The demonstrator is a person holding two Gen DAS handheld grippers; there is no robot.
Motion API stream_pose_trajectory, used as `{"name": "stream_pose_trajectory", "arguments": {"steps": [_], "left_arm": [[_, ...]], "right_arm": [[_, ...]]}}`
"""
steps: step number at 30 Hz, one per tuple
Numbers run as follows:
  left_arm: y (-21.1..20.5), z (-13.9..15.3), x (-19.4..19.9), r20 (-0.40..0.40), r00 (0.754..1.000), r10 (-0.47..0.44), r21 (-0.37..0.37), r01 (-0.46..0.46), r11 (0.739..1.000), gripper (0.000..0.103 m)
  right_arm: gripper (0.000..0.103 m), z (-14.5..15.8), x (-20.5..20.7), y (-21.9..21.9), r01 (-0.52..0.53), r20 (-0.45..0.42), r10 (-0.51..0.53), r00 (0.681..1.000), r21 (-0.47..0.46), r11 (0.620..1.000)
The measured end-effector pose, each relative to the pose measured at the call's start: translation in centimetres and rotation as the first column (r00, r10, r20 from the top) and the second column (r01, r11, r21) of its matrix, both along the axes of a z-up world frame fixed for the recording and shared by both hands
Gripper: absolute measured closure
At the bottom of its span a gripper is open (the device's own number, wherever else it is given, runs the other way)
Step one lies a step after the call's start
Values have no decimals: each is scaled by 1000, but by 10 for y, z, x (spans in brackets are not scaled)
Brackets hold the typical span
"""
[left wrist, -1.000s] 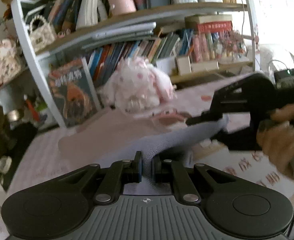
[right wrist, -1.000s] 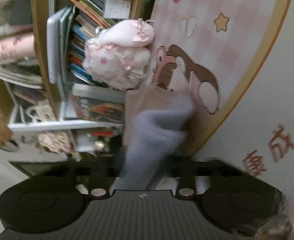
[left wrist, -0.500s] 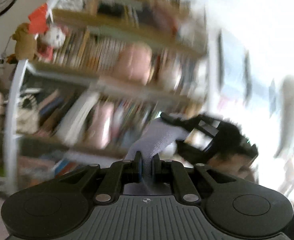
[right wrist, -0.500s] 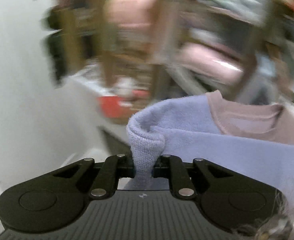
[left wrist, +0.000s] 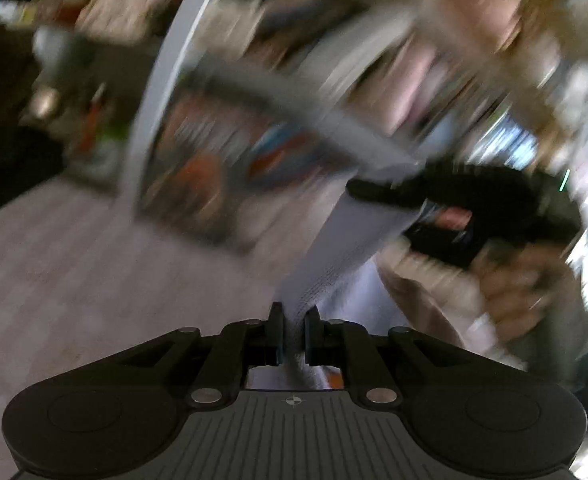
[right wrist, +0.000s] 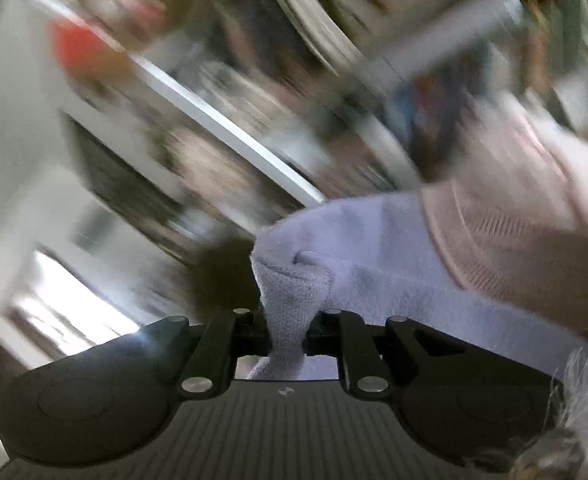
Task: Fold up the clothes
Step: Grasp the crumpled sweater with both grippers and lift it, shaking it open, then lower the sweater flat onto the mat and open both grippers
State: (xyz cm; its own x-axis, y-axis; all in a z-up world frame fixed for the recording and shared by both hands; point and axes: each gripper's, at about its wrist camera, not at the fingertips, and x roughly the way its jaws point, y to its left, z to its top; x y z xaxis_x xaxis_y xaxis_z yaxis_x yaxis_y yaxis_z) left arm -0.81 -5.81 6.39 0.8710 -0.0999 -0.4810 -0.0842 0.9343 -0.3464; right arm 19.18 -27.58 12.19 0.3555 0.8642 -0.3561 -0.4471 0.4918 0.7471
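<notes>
A lavender and dusty-pink knit garment (left wrist: pixel 334 256) is held in the air between both grippers. My left gripper (left wrist: pixel 293 334) is shut on a lavender edge of it. The cloth runs up and right to the right gripper (left wrist: pixel 378 194), whose black body and holding hand show in the left wrist view. In the right wrist view my right gripper (right wrist: pixel 288 330) is shut on a bunched lavender fold (right wrist: pixel 294 288), with the garment's pink part (right wrist: pixel 514 240) spreading to the right. Both views are heavily motion-blurred.
A white bookshelf (left wrist: pixel 154 92) full of books and toys fills the background, also blurred in the right wrist view (right wrist: pixel 230 132). A pink checked surface (left wrist: pixel 74 272) lies below at the left.
Both grippers lifted the garment off the pink surface and swung it through the air. The views have tilted and blurred; the bookshelf now sweeps diagonally. Both grips have held throughout.
</notes>
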Motion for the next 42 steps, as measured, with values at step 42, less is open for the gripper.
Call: {"name": "stream_pose_trajectory", "arguments": {"steps": [42], "left_arm": [[-155,-41,96,-233,945,-230,509,320,799,61]], "right_arm": [[78,-142,-142,-112,-54,75,130,989,-630,774]]}}
